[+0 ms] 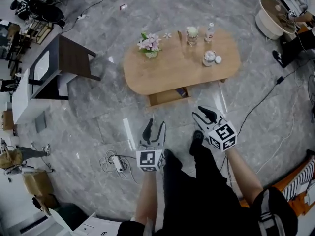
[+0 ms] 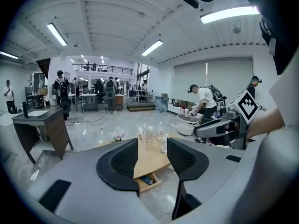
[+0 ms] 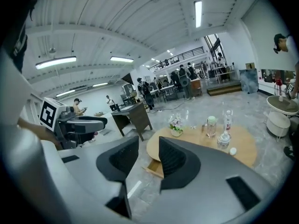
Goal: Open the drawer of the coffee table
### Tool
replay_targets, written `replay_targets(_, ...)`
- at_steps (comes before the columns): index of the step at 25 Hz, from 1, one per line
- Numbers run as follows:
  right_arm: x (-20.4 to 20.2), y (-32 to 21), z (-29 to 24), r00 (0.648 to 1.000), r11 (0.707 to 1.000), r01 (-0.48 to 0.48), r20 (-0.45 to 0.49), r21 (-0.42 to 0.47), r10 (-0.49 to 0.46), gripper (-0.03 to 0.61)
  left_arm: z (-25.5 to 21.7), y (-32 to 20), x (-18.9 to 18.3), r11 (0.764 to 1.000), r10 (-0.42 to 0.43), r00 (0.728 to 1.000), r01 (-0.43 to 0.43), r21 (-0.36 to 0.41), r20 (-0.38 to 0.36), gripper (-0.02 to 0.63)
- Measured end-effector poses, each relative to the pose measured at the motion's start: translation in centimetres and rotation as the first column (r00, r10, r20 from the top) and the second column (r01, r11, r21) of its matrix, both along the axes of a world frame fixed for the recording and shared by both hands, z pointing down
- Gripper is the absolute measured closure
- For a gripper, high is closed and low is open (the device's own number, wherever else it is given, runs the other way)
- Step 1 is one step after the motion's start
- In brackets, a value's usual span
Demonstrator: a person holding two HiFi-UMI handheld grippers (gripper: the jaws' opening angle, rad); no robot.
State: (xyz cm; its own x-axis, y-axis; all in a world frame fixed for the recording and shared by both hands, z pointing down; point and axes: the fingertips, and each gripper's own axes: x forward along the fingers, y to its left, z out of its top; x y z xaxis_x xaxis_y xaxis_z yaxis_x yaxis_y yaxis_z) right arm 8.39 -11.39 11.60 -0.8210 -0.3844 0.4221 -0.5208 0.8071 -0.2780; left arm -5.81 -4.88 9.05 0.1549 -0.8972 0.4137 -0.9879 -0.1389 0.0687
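This is a big open hall fitted out as a test lab or workshop. It has a polished grey stone floor, a ribbed ceiling with strip lights and a railed mezzanine. People stand about at the back. A power strip trails cable, and home furniture — a coffee table, a dark desk — sits in the open.

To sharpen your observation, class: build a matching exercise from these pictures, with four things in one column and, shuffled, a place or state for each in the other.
Column one:
1 drawer
2 flowers
3 power strip
4 left gripper

Column two:
a lying on the floor
b pulled out, a dark item inside
c jaws apart, nothing between them
d standing on the coffee table

Pairs: 1-b, 2-d, 3-a, 4-c
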Motion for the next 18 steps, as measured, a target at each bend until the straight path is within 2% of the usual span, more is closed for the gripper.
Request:
replay_targets(6, 0.9, 0.9, -7.4, 0.997, 0.993, 0.065, 0.037, 0.100, -0.069, 0.505, -7.2, 1.0, 1.6, 0.995, -0.049, 0.999, 0.049, 0.089, 0.000, 0.459)
replay_targets(12, 2.6, 1.7, -12.0, 0.995, 0.986, 0.059, 0.064, 0.155, -0.070, 0.554, -10.3, 2.4, 1.8, 0.982, -0.121, 0.993, 0.118, 0.145, 0.014, 0.537)
replay_targets(18, 3.3, 2.6, -14.5, 0.994, 0.978, 0.055, 0.083, 0.201, -0.073, 0.565, -13.0, 3.5, 2.0, 0.971, -0.131, 0.991, 0.130, 0.201, -0.010, 0.569)
